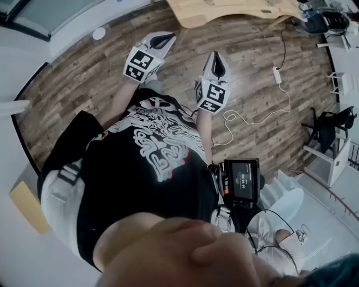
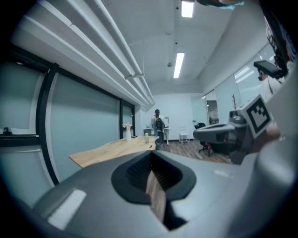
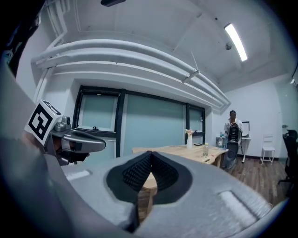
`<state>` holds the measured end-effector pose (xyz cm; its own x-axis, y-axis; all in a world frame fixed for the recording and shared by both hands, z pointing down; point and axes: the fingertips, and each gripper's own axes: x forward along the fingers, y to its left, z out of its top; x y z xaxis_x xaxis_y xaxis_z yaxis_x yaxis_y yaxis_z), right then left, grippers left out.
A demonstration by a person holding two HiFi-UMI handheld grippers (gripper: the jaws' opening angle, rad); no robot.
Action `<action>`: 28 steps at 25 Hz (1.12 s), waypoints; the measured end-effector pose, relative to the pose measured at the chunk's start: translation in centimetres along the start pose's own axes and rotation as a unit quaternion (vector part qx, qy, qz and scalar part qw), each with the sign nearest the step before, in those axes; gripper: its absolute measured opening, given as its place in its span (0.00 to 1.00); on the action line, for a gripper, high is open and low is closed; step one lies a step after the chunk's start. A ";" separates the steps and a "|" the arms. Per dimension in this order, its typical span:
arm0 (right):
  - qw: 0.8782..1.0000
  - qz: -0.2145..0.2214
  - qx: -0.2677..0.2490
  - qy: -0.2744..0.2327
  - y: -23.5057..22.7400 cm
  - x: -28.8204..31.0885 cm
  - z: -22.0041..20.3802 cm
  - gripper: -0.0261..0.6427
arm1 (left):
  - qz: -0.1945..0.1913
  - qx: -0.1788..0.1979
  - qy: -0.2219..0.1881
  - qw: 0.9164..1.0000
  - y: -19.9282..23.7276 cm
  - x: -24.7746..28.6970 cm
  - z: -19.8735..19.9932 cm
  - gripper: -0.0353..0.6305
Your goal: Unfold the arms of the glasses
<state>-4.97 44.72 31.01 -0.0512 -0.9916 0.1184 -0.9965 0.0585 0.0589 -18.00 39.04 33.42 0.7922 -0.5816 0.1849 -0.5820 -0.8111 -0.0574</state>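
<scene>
I cannot make out any glasses in these views. In the head view my left gripper [image 1: 161, 40] and my right gripper [image 1: 217, 63] are held side by side in front of the person's chest, above the wood floor and well short of the wooden table [image 1: 224, 12]. Both point roughly level toward that table [image 2: 114, 148] [image 3: 186, 151]. The left gripper [image 2: 150, 157] has its jaws together with nothing between them. On the right gripper [image 3: 149, 157] the ribbed pads also meet at the tip, empty. Each gripper view shows the other gripper off to the side.
A vase [image 3: 189, 138] and a bottle [image 3: 205, 148] stand on the table. A person with a backpack [image 3: 232, 128] stands beyond it. A white cable and adapter [image 1: 276, 74] lie on the floor; a black chair [image 1: 325, 126] is at the right. A screen device [image 1: 242, 180] hangs at the waist.
</scene>
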 end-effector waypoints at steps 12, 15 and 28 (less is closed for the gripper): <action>1.000 -0.014 -0.002 0.010 -2.3 -2.1 -1.9 0.04 | 0.007 -0.027 0.010 1.000 -1.7 1.0 -2.1 0.04; 0.999 -0.024 -0.001 0.025 -3.4 -1.3 -2.6 0.04 | 0.015 -0.025 0.015 0.999 -1.3 2.0 -2.4 0.04; 0.997 -0.040 0.014 0.067 -9.1 9.0 -5.8 0.04 | 0.024 -0.027 0.037 0.999 5.8 12.7 -3.5 0.04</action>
<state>4.03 35.93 37.24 0.0356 -0.9685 0.2463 -0.9986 -0.0250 0.0463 -11.96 27.15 38.83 0.7482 -0.6125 0.2551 -0.6302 -0.7763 -0.0154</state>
